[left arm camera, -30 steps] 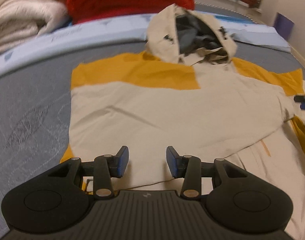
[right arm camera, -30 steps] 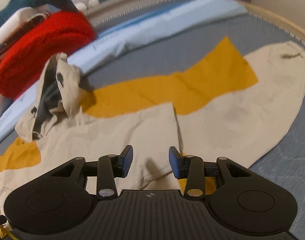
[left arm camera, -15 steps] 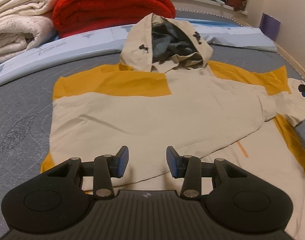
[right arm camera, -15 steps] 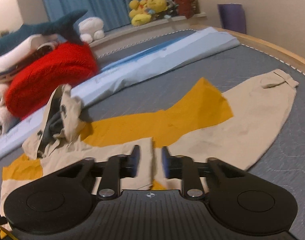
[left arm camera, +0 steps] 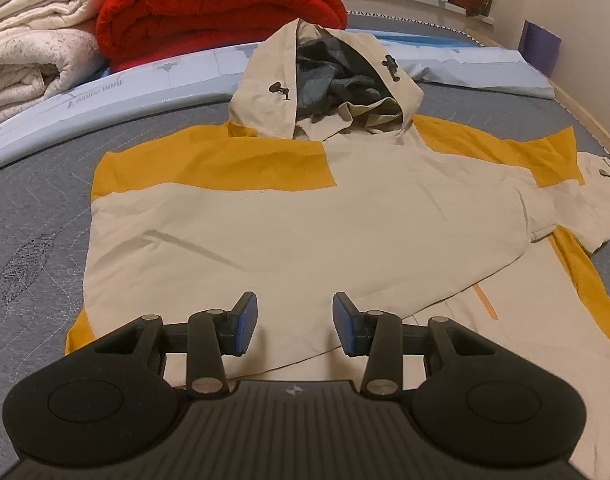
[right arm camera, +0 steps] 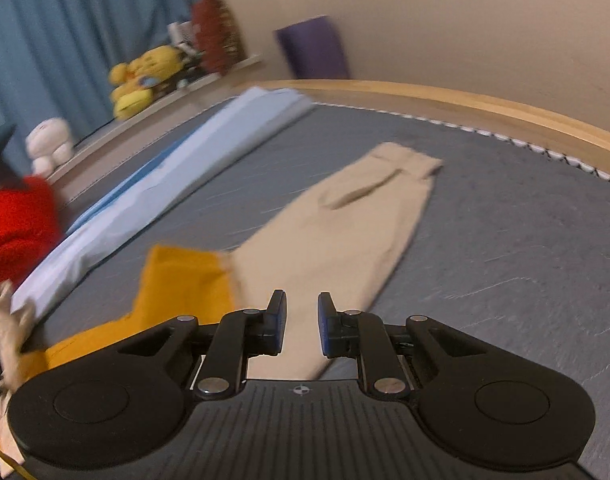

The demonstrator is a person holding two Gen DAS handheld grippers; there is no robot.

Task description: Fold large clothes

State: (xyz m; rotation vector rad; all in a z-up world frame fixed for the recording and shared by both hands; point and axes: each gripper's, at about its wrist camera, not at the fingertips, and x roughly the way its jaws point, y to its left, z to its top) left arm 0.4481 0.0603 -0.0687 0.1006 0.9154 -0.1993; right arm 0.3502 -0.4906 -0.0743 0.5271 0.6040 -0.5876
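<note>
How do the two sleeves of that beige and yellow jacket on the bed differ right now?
One sleeve is already folded in, lying across the jacket's front; the other sleeve stretches straight out over the grey mattress. The folded sleeve ends over the jacket body; the outstretched one's cuff reaches toward the wooden bed edge. Both are beige with a yellow upper section and lie flat.

place: home bedroom | cues: bed [left arm camera: 37, 208], folded blankets [left arm camera: 221, 12], seemingly plush toys [right arm camera: 145, 80]
</note>
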